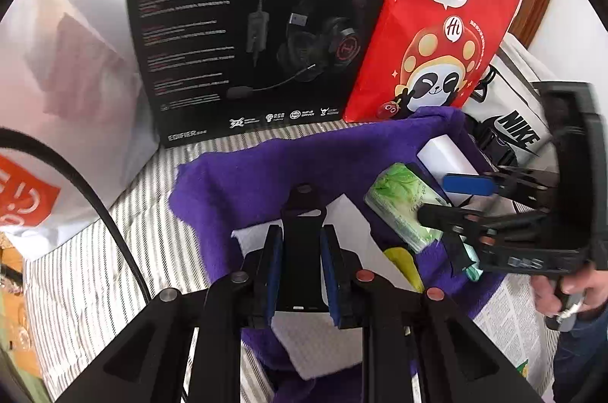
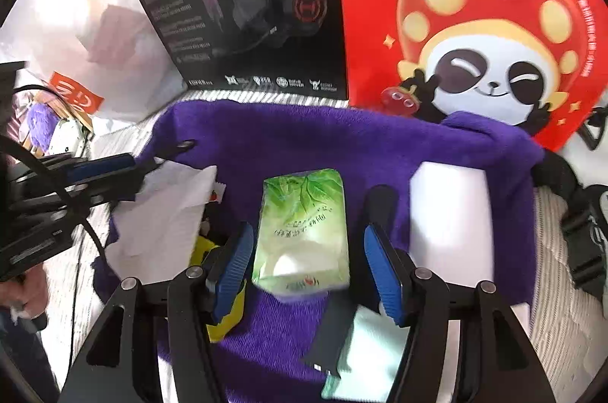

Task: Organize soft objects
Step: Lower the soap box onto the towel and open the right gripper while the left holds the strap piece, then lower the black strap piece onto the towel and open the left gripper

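Left gripper [image 1: 302, 270] pinching white tissue [image 1: 326, 346] on purple towel [image 1: 266, 171]; right gripper [image 2: 307, 273] straddling green pack [image 2: 304, 228] there, jaws wide, not touching.

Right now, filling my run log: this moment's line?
left gripper: shut on black object | right gripper: open astride green tissue pack | underneath: purple towel

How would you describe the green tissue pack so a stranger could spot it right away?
Find the red panda bag; a purple towel lies before it. On the towel, between the right gripper's open blue pads, lies the tissue pack, the only green, leaf-printed item there.
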The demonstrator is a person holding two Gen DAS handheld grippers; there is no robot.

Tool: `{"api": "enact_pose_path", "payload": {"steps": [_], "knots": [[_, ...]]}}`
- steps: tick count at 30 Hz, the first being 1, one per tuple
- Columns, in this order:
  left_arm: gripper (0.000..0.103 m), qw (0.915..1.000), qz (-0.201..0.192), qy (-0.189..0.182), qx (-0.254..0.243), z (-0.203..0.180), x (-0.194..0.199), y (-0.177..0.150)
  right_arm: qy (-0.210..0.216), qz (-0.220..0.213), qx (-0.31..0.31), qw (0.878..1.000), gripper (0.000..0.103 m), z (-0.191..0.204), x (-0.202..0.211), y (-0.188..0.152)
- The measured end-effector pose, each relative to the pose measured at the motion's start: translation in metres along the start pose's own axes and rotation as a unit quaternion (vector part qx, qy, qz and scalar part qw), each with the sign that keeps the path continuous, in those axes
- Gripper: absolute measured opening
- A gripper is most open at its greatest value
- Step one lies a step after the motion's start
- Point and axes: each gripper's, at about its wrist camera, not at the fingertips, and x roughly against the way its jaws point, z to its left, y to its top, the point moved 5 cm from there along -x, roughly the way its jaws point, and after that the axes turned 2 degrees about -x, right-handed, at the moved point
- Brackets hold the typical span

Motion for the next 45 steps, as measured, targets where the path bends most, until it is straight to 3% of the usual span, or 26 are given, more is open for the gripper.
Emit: {"api": "enact_pose_path", "payload": {"steps": [14,27,34,38,40,45], "knots": [[0.02,0.9993,0.037,0.007,-0.002,0.003,-0.041,-0.007,-0.048,-0.037,-0.01,0.998,0.061,-0.026,0.069,-0.042],[0.022,0.998,0.058,0.023,0.002,0.0,-0.053,-0.011,-0.05,-0.056,-0.059,0.995,0.061,-0.053,0.111,-0.094],[0.039,0.9979,0.051,0.039,0.001,-0.007,-0.039,-0.004,-0.052,-0.058,-0.067,0.995,0.061,-0.057,0.126,-0.117],[0.053,0.9983,0.032,0.049,-0.006,-0.016,-0.012,0.0,-0.049,-0.056,-0.06,0.995,0.061,-0.051,0.133,-0.132],[0.056,0.9987,0.019,0.045,-0.013,-0.025,0.005,0.001,-0.04,-0.054,-0.054,0.996,0.061,-0.046,0.135,-0.14],[0.058,0.9989,-0.004,0.036,-0.031,-0.053,0.039,-0.015,-0.004,-0.045,-0.022,0.999,0.076,-0.022,0.136,-0.169]]}}
